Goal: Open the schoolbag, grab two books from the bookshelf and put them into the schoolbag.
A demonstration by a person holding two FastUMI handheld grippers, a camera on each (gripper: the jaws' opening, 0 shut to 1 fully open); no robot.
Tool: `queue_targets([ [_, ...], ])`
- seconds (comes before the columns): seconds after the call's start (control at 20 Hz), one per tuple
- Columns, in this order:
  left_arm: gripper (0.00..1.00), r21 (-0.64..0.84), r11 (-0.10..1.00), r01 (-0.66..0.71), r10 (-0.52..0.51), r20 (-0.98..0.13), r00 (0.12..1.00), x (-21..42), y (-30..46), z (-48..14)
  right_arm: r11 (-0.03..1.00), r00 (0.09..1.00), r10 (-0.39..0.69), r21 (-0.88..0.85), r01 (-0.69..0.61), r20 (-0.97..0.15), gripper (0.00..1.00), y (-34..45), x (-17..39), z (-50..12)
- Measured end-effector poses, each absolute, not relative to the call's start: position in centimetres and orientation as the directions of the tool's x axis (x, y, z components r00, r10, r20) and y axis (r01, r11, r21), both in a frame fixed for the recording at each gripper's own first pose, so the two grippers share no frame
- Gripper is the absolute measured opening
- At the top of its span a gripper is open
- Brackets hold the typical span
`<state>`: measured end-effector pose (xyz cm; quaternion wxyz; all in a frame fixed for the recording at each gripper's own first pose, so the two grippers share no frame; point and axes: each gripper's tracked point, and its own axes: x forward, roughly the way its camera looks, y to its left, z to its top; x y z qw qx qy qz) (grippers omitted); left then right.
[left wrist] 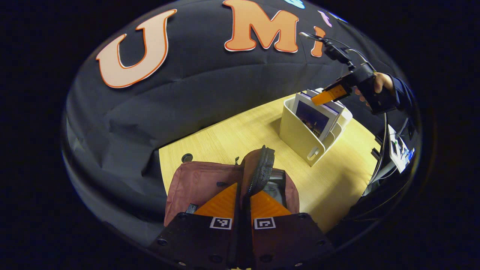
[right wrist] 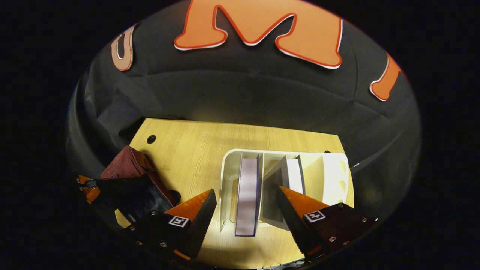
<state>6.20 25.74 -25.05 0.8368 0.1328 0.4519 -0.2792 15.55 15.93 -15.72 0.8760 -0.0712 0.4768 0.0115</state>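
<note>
The schoolbag (left wrist: 195, 183), a dusty red one, lies on the pale wooden table (left wrist: 232, 138) near its corner, and the left gripper (left wrist: 243, 197) has its two fingers pinched close together on the zipped edge of the bag's flap (left wrist: 260, 168), lifting that flap upright so the dark inside of the bag (left wrist: 275, 187) shows beside it. Off to the side stands the white bookshelf (right wrist: 232, 168), a divided file holder, well apart from the bag. One book (right wrist: 247, 191) stands on edge in its left slot, spine side up, and a second book (right wrist: 294, 176) leans in the next slot over. The right gripper (right wrist: 247, 210) hangs just above the holder with its jaws spread wide, one finger to each side of the first book and touching nothing that I can make out. From the left gripper view that same gripper (left wrist: 330, 94) is seen poised over the tops of the books, held by a hand (left wrist: 380, 84) in a dark sleeve, though at that distance its fingers are too small to judge. A cable (left wrist: 382, 150) trails down past the table's far edge.
</note>
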Motion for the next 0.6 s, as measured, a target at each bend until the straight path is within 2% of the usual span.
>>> queue_targets([
  [0.2, 0.07, -0.023, 0.801, 0.598, -0.349, -0.83, 0.435, 6.5, 25.8, -25.3, 0.997, 0.384, -0.024, -0.049, -0.057, -0.923, 0.83, 17.2, 15.1, -19.0],
  [0.45, 0.07, -0.043, 0.811, 0.584, -0.354, -0.83, 0.431, 6.3, 26.2, -25.8, 0.992, 0.311, -0.109, -0.125, -0.032, -0.944, 0.56, 15.8, 15.9, -21.3],
  [0.55, 0.07, -0.042, 0.812, 0.582, -0.354, -0.828, 0.434, 6.3, 26.3, -25.9, 0.984, 0.286, -0.154, -0.174, -0.045, -0.946, 0.51, 15.1, 15.7, -22.2],
  [0.6, 0.08, -0.044, 0.814, 0.579, -0.353, -0.829, 0.434, 6.3, 26.3, -26.0, 0.985, 0.283, -0.147, -0.166, -0.043, -0.948, 0.58, 15.5, 15.8, -22.0],
])
